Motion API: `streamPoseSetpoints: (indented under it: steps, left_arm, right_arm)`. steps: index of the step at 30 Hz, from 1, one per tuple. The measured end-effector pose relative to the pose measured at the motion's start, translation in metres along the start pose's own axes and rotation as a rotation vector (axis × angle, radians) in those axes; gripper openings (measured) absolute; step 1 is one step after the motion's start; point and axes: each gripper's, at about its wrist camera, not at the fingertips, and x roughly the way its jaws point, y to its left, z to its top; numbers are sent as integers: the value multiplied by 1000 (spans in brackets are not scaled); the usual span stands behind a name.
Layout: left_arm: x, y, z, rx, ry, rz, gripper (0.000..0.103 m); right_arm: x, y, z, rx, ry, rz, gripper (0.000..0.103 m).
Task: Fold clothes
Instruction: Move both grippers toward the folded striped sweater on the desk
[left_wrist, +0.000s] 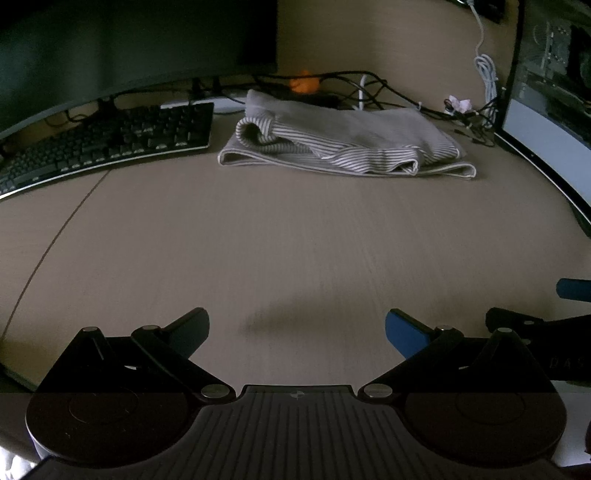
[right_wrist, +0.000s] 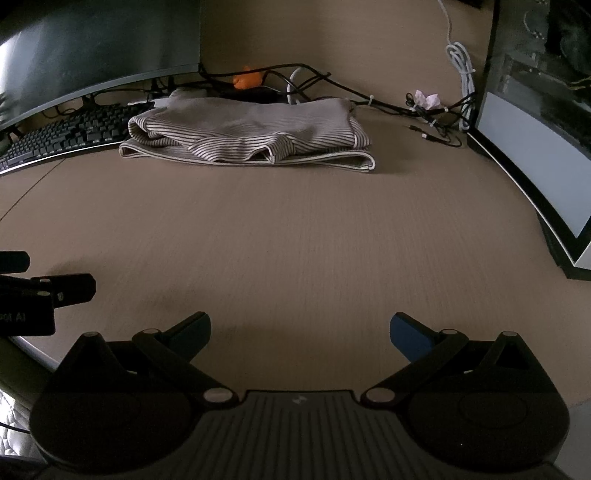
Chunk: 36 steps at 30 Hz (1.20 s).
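Item: striped garment (left_wrist: 343, 144), loosely folded at far desk (left_wrist: 258, 240) edge beside keyboard (left_wrist: 107, 140); my left claw (left_wrist: 295, 332) and right claw (right_wrist: 299, 332) wide, empty, well short—approach low, pinch hem corners.

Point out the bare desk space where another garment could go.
Free: the wide patch of desk between the open grippers and the folded striped garment. Crowded: the back edge, with keyboard at left, cables behind, monitor at right.
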Motion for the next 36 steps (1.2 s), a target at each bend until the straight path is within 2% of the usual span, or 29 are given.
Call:
streamPoseSetpoints:
  steps: [36]
  left_arm:
    - [7,-14,5,48,12,2,103]
  right_arm:
    - [-1,-12,-3,18,1,-13,103]
